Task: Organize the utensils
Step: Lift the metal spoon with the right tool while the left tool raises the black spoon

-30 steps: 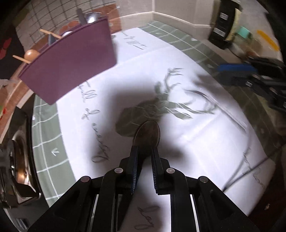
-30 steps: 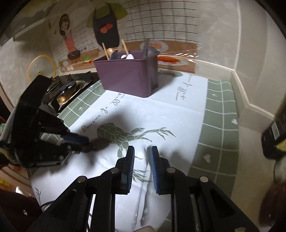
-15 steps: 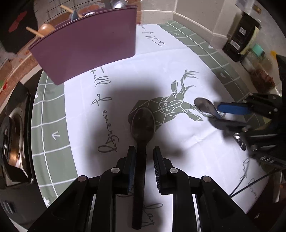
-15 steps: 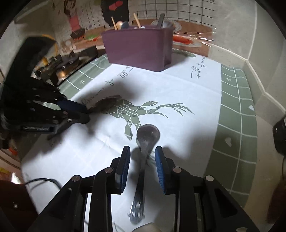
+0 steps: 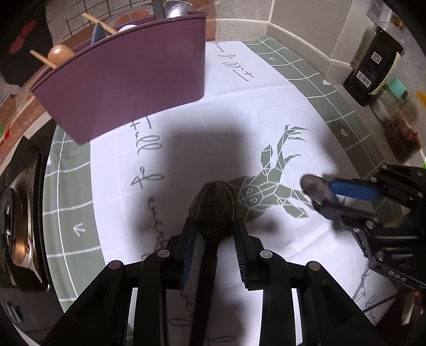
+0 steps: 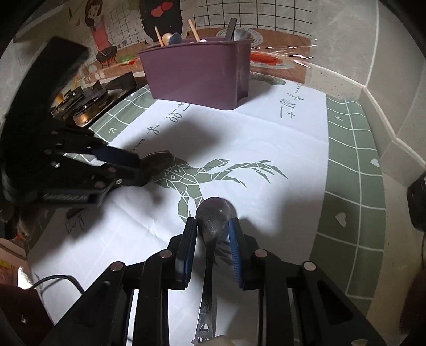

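Spoons were the job at this point, one per gripper. The left gripper (image 5: 214, 231) had a dark spoon (image 5: 214, 206) between its fingers, bowl poking out past the tips, but the jaws stood a bit wider than the handle, so whether they were actually pinching it couldn't be told. Same story on the other side: the right gripper (image 6: 213, 231) had a metal spoon (image 6: 213, 215) lying between its fingers, with a gap showing on each side of the neck, so no call on clamped or loose there either.

Both spoons sat low over the deer-print cloth (image 6: 266, 127), well in front of the purple utensil bin (image 6: 197, 71), the dark one off to the bin's front left and the metal one closer to the middle of the cloth.

Progress-wise, it looked mostly done. The bin already held a wooden spoon (image 5: 60, 53), a metal ladle or scoop (image 5: 175, 8) and a few other handles. No other loose utensils showed on the cloth, so what was left was probably carrying these two over and dropping them in.
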The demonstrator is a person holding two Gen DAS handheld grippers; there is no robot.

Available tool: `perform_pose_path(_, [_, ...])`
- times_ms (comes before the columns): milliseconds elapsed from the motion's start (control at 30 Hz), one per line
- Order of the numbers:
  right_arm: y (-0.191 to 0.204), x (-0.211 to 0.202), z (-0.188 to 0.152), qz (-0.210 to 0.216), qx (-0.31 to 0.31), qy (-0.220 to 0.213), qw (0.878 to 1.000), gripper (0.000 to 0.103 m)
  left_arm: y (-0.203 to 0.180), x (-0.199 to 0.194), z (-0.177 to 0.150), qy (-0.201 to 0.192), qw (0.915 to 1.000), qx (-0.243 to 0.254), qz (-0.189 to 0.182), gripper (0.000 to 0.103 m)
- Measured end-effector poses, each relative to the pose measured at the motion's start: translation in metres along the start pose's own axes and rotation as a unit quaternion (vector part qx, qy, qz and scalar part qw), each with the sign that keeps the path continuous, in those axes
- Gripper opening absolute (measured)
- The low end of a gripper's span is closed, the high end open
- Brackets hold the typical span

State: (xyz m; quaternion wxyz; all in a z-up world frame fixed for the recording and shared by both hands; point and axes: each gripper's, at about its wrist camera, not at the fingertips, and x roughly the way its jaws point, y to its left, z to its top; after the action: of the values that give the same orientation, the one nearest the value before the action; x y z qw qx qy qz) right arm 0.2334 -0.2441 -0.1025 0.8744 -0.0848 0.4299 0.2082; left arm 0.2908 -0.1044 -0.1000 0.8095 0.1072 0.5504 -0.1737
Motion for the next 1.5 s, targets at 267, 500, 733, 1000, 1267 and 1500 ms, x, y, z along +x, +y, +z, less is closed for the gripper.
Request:
perform_pose_path(267, [-0.008, -0.023, -0.003, 0.007, 0.031, -0.055, 0.998, 0.023, -0.001, -0.001, -0.005, -0.019, 0.9996, -0.022, 0.005, 0.031])
perform_pose_path(500, [-0.008, -0.033, -0.001, 0.019, 0.047, -0.078, 0.996, 0.023, 0.011, -0.024, -0.029, -0.071, 0.9914, -0.103, -0.039, 0.029])
perform_pose_path(733, [-0.004, -0.041, 0.007, 0.041, 0.05, -0.099, 0.993, 0.023, 0.016, -0.072, -0.04, -0.144, 0.9779, -0.142, -0.051, 0.021])
perform_pose_path(1000, [0.01, -0.043, 0.023, 0.048, 0.037, -0.111, 0.992, 0.022, 0.034, -0.088, -0.044, -0.156, 0.9732, -0.159, -0.057, 0.0])
perform_pose_path(1267, [-0.009, -0.053, 0.019, -0.001, 0.04, -0.098, 0.994, 0.022, 0.017, -0.049, -0.032, -0.099, 0.9838, -0.106, -0.105, 0.029])
perform_pose_path(1500, [-0.045, -0.069, -0.005, -0.026, 0.084, -0.096, 0.992, 0.022, -0.038, -0.007, -0.008, -0.053, 0.995, -0.011, -0.084, 0.045])
